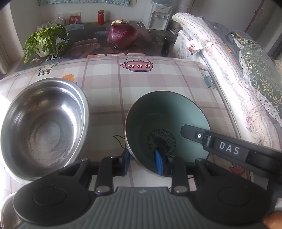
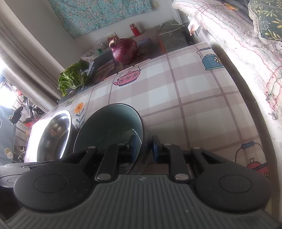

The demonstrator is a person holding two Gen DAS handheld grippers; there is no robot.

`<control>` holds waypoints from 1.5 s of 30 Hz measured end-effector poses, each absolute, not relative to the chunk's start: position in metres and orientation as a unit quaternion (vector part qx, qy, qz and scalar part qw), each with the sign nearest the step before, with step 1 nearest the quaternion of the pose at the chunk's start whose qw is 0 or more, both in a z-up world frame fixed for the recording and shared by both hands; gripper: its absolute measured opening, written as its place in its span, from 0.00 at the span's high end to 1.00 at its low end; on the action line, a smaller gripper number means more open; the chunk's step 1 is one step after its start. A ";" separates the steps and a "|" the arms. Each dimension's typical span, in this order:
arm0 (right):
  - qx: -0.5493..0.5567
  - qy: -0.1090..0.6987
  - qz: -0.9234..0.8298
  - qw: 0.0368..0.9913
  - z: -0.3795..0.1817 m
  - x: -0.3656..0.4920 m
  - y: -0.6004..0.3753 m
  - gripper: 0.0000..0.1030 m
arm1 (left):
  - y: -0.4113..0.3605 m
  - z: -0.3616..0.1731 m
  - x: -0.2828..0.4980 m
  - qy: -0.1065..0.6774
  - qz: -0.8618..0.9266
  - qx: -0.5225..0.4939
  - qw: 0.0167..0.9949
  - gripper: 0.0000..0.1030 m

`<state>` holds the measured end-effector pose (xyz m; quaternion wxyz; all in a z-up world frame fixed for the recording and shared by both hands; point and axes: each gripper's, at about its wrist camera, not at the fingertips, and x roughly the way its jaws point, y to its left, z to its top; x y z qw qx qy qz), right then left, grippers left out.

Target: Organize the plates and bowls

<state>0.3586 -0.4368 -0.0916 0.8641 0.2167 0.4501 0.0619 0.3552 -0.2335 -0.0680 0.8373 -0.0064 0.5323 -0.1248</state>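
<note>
The green bowl (image 1: 165, 126) is what I have in both views: a dark-rimmed bowl, teal inside with a dotted ring at its bottom, tilted on the checked worktop (image 1: 158, 82) so its mouth faces up and away from me. My left gripper (image 1: 143, 162) is closed down on its near wall — one blue finger (image 1: 158, 163) sits inside the bowl, the other outside against the patterned outer wall. From the right wrist camera the same bowl (image 2: 109, 126) leans toward the left, and my right gripper (image 2: 143, 149) straddles its right-hand wall the same way, one blue finger (image 2: 134, 148) inside and one outside, pinched narrow on the rim, so both grippers grip this one bowl. In the left view the black arm of the right gripper, lettered DAS, crosses over the bowl's right edge. Just beside the green bowl, on its left and slightly apart from it, stands a steel bowl (image 1: 44, 126), upright and shiny, with a whitish film at its bottom; in the right view it (image 2: 52, 137) shows close to the green one. Beyond the printed cloth with its pink teapot (image 1: 136, 65), well apart from the bowls, a red onion (image 1: 122, 36) and a leafy cabbage (image 1: 44, 43) lie on the darker far part of the worktop, with a red flask (image 1: 100, 17) behind them — a quilted cushion (image 1: 225, 74) runs along the right edge.
</note>
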 end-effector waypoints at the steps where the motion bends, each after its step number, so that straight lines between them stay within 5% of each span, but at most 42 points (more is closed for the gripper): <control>1: 0.217 0.449 0.062 0.865 -0.091 0.358 -0.437 0.83 | -0.234 -0.068 0.355 0.532 -0.125 -0.007 0.838 0.70; 30: 0.212 0.416 0.067 0.882 -0.050 0.343 -0.437 0.83 | -0.224 -0.029 0.336 0.498 -0.136 -0.028 0.856 0.70; 45: 0.195 0.412 0.115 0.883 -0.020 0.355 -0.370 0.83 | -0.152 0.003 0.331 0.456 -0.083 -0.046 0.885 0.70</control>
